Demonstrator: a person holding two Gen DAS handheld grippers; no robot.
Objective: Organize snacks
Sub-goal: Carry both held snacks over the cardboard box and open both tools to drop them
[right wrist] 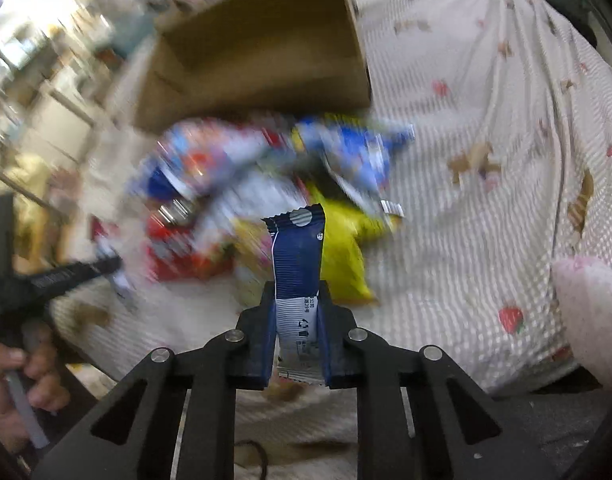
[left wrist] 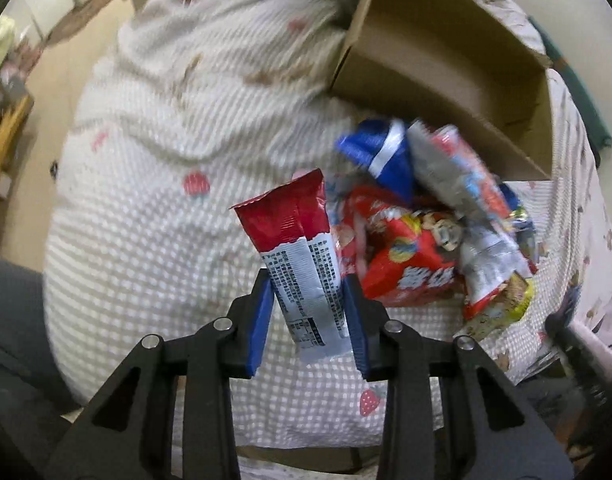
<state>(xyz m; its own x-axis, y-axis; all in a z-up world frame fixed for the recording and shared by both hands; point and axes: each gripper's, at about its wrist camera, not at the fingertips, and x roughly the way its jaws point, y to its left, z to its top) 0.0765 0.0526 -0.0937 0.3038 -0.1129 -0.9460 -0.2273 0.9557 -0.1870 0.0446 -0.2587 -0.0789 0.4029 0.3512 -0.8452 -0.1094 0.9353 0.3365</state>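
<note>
The cardboard box (left wrist: 445, 76) lies tipped on the white strawberry-print blanket (left wrist: 166, 208) with its open mouth facing the snack pile (left wrist: 433, 224); the inside that shows is bare brown board, with no packet seen in it, and the heap of wrappers sits on the blanket just in front of its lower edge, the nearest packets touching or almost touching that edge. The left gripper (left wrist: 309, 284) is clenched on a red-and-silver packet (left wrist: 302, 264), its blue pads pressing both sides of the printed silver part while the red end stands up above the blanket, beside the heap's near-left side. The right gripper (right wrist: 297, 298) is clamped on a dark blue and white packet (right wrist: 298, 272), which rises upright from between the jaws in front of a yellow packet (right wrist: 341, 256) at the near edge of the heap. The left wrist view alone gives the pile sharply: a red bag, a blue wrapper and a silver one, with part of the other tool at the right edge. The right wrist view blurs most of the heap but alone shows the person's hand (right wrist: 14, 384) gripping the left tool's handle at lower left, a pink fuzzy sleeve (right wrist: 589, 320) at right, and the blanket's folds running to its far right edge.
</note>
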